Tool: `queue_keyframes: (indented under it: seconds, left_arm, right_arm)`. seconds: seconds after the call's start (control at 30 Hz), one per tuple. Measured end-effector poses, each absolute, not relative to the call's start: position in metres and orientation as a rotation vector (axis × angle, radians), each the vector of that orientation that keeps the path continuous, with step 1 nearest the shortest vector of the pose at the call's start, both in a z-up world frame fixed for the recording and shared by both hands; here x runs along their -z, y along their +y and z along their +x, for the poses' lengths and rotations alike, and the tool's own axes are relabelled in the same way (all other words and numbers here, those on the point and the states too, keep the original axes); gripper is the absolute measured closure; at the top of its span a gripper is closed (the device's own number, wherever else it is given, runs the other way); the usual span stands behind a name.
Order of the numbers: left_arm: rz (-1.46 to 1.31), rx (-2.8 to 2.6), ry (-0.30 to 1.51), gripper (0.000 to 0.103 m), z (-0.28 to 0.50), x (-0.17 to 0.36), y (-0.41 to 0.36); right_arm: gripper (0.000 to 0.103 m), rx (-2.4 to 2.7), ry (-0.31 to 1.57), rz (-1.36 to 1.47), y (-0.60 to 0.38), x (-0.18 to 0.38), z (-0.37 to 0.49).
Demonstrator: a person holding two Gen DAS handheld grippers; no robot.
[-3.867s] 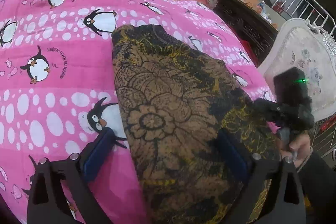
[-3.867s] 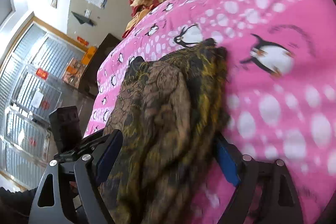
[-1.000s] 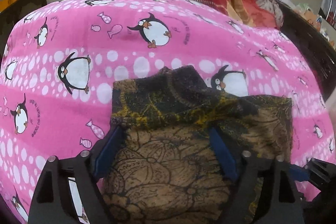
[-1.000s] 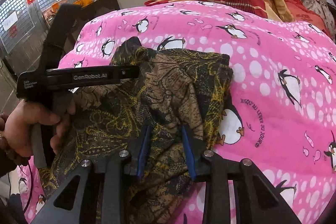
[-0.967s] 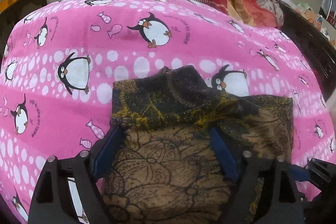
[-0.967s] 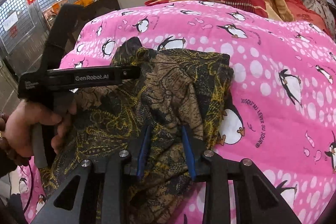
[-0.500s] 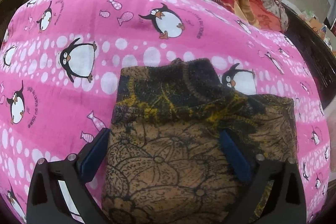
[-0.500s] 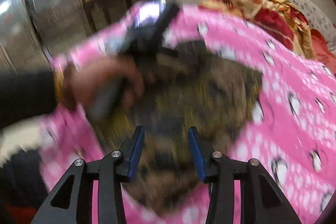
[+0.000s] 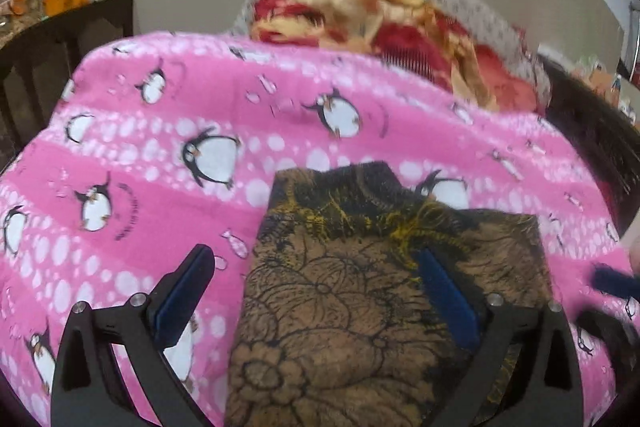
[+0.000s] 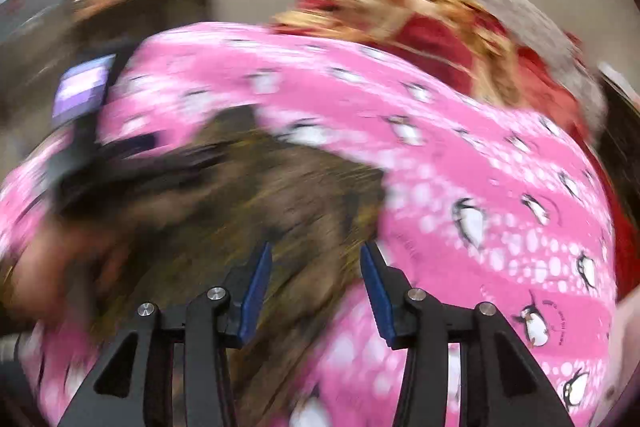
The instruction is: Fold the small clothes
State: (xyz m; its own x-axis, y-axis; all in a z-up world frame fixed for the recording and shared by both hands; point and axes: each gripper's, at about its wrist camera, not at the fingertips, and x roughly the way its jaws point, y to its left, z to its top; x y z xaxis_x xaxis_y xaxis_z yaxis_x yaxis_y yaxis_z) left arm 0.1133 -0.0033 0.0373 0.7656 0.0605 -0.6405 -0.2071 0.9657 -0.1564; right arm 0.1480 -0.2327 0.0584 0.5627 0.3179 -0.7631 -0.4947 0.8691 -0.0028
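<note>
Folded brown floral garment on your pink penguin bedspread; left gripper jaws wide apart, right gripper jaws just opened, nothing clamped.

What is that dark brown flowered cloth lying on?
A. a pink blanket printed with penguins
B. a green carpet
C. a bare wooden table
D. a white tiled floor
A: the brown flowered cloth lies flat on the pink penguin blanket.

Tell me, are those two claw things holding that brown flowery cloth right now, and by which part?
Neither holds it. The left gripper stands wide open and the right gripper has just been opening; the brown cloth lies folded on the pink penguin blanket.
</note>
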Motion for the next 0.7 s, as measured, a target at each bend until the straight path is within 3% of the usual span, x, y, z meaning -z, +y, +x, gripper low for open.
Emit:
queue_keyframes:
  seconds: [0.17, 0.27, 0.43, 0.63, 0.7]
  left_arm:
    - [-0.269, -0.168, 0.695, 0.001, 0.107, -0.037, 0.005]
    - [-0.341, -0.142, 0.728, 0.001, 0.092, -0.034, 0.013]
    - [-0.429, -0.128, 0.714, 0.001, 0.070, -0.022, 0.023]
    - [-0.459, -0.116, 0.771, 0.001, 0.082, -0.014, 0.027]
    - [-0.466, -0.119, 0.783, 0.001, 0.084, -0.011, 0.028]
  right_arm:
    - [0.053, -0.467, 0.971, -0.286, -0.209, -0.015, 0.206]
    - [0.053, -0.437, 1.002, -0.289, -0.202, -0.030, 0.210]
    - [0.053, -0.563, 0.900, -0.236, -0.171, -0.070, 0.205]
    - [0.049, -0.495, 0.994, -0.300, -0.145, -0.026, 0.247]
    - [0.050, -0.456, 0.953, -0.272, -0.152, -0.038, 0.247]
